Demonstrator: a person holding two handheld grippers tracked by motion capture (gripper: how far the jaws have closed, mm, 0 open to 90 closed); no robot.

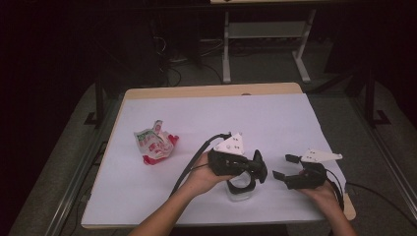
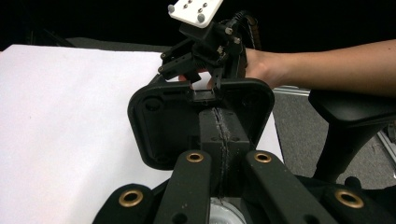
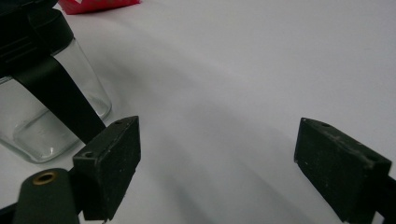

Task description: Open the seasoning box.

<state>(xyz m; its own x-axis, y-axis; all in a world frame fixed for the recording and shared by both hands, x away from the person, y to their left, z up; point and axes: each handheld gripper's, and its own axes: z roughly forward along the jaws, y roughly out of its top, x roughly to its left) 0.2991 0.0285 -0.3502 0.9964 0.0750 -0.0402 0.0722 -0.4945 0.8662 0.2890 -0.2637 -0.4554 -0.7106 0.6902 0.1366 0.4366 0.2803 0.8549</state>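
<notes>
Currently the left gripper [image 1: 259, 167] hangs with jaws pressed together just above the clear glass jar [image 1: 240, 189] standing on the white table [image 1: 221, 118]. Beside it, the right gripper [image 1: 285, 166] rests with jaws wide apart, empty. A crumpled red-and-white wrapper [image 1: 155, 142] lies well apart.

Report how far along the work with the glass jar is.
Done: nothing clearly finished. In hand: the left gripper, shut, sits over the glass jar; whether it grips something there is hidden. The right gripper waits open beside it. Left: the crumpled red-and-white packet lies untouched.
</notes>
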